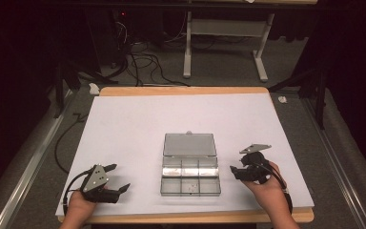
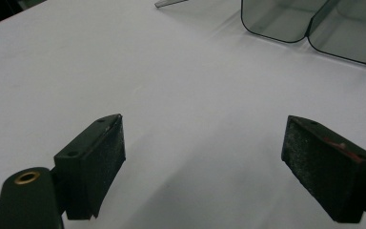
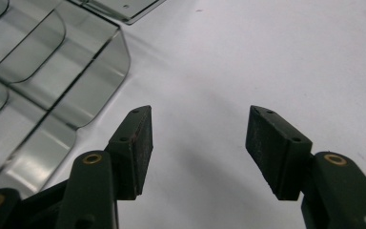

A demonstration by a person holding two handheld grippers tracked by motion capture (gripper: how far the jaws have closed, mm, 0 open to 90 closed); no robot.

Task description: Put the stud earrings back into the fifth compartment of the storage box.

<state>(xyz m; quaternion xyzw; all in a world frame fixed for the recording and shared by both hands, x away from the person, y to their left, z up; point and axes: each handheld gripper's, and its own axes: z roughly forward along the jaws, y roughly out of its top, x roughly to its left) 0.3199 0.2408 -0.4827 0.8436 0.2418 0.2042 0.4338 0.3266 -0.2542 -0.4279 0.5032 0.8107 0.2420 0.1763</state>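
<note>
One camera looks down from above the near edge of the table (image 1: 124, 119). Two ride low, close to its surface, both catching the clear box (image 1: 190, 164) corners.

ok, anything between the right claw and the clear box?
Nothing visible. The right claw is open and empty beside the box, with only bare white sheet between them. The left claw sits off to the box's other side.
</note>
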